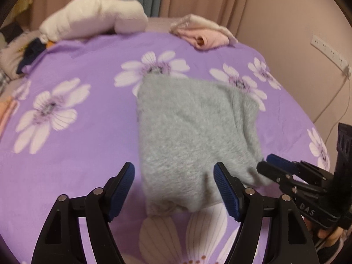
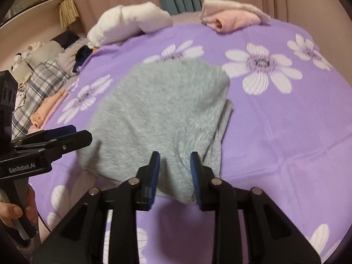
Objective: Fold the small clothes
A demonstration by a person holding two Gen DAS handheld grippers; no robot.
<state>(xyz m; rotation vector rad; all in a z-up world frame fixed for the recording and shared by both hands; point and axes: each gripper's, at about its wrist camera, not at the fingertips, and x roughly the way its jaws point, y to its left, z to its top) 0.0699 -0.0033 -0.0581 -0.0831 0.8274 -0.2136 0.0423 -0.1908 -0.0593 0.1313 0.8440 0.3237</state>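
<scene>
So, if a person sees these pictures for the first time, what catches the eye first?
First, the fluffy grey knitted garment lying in the middle of the purple bedspread with white flowers. Next, the two black grippers with blue pads at its near edge: the left gripper stands wide open, and the right gripper has grey fabric between its narrower jaws. At the far edge of the bed lie a white rolled bundle and folded pink clothes.

A purple flowered bedspread (image 2: 275, 132) is carrying a grey fleece garment (image 2: 162, 110), white bundle (image 2: 132, 22) and pink folded clothes (image 2: 233, 19).
</scene>
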